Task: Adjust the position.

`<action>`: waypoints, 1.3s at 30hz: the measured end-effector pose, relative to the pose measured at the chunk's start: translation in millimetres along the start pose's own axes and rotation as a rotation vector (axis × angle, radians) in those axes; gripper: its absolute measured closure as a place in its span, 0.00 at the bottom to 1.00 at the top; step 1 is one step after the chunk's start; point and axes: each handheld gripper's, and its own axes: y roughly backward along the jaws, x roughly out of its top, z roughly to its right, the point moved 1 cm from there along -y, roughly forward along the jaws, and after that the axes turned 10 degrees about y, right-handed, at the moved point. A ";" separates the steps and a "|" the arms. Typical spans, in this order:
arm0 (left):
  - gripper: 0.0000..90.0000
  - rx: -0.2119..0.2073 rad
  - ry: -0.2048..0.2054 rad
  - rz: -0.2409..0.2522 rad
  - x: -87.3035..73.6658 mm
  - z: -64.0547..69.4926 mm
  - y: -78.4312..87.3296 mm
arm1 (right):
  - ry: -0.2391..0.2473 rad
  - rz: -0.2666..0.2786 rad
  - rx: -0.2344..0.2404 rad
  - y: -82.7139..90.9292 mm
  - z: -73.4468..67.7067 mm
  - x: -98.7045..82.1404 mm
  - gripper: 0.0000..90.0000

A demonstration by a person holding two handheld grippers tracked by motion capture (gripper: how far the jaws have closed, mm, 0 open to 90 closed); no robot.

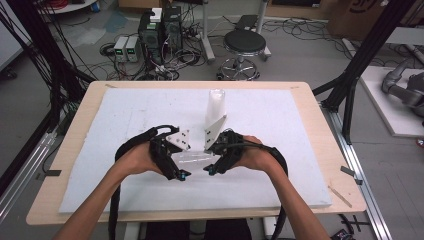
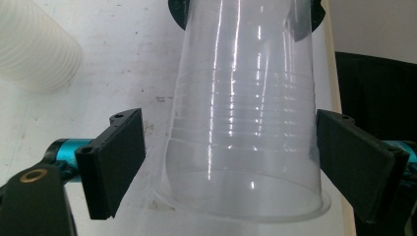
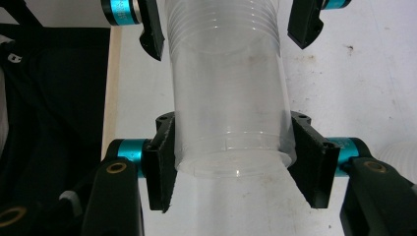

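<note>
We hold a clear plastic cup [image 1: 192, 159] lying level between our two grippers, just above the white foam board [image 1: 125, 120]. Our right gripper [image 3: 231, 162] clamps its pads on the cup's base end, while our left gripper [image 2: 226, 162] stands with jaws wide, the cup's rim end between them but the pads apart from its wall. We judge one cup already pulled off the stack of white cups [image 1: 215, 107], which stands upright just behind our hands; setting the cup down remains. The board covers a wooden table [image 1: 320, 130]. Beyond it the grey floor carries a black stool [image 1: 244, 45], computer towers [image 1: 160, 30] and tangled cables [image 1: 175, 65]
</note>
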 end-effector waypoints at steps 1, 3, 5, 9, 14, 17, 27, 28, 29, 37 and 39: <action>0.15 0.000 0.000 0.000 0.0 0.0 0.0 | 0.000 0.000 0.000 0.0 0.0 0.0 0.48; 0.15 -0.001 0.014 0.047 -2.1 -1.0 4.3 | 0.003 0.012 -0.002 0.6 0.4 -1.6 0.48; 0.15 0.000 0.028 0.104 -6.8 -2.3 7.0 | -0.009 0.035 -0.003 1.7 -0.5 -4.6 0.48; 0.15 -0.001 0.082 0.237 -23.7 -4.7 14.0 | -0.029 0.065 -0.027 4.7 0.7 -17.6 0.48; 0.15 -0.006 0.131 0.379 -43.4 -7.0 20.6 | -0.067 0.154 -0.048 9.7 1.3 -29.8 0.48; 0.15 -0.021 0.168 0.454 -54.2 -8.1 20.9 | -0.081 0.250 -0.070 10.8 -1.1 -41.4 0.48; 0.15 -0.038 0.193 0.603 -74.9 -9.1 15.1 | -0.155 0.443 -0.133 3.2 -8.5 -62.4 0.48; 0.15 -0.035 0.192 0.616 -76.0 -8.8 14.4 | -0.164 0.480 -0.135 0.6 -10.2 -65.4 0.48; 0.15 -0.037 0.193 0.628 -77.0 -8.6 13.5 | -0.168 0.497 -0.142 -0.6 -11.3 -66.4 0.48; 0.15 -0.054 0.223 0.723 -83.9 -8.1 4.3 | -0.157 0.624 -0.172 -6.9 -16.0 -71.3 0.48; 0.15 -0.057 0.226 0.754 -84.3 -7.9 3.2 | -0.157 0.636 -0.169 -7.6 -16.7 -71.6 0.48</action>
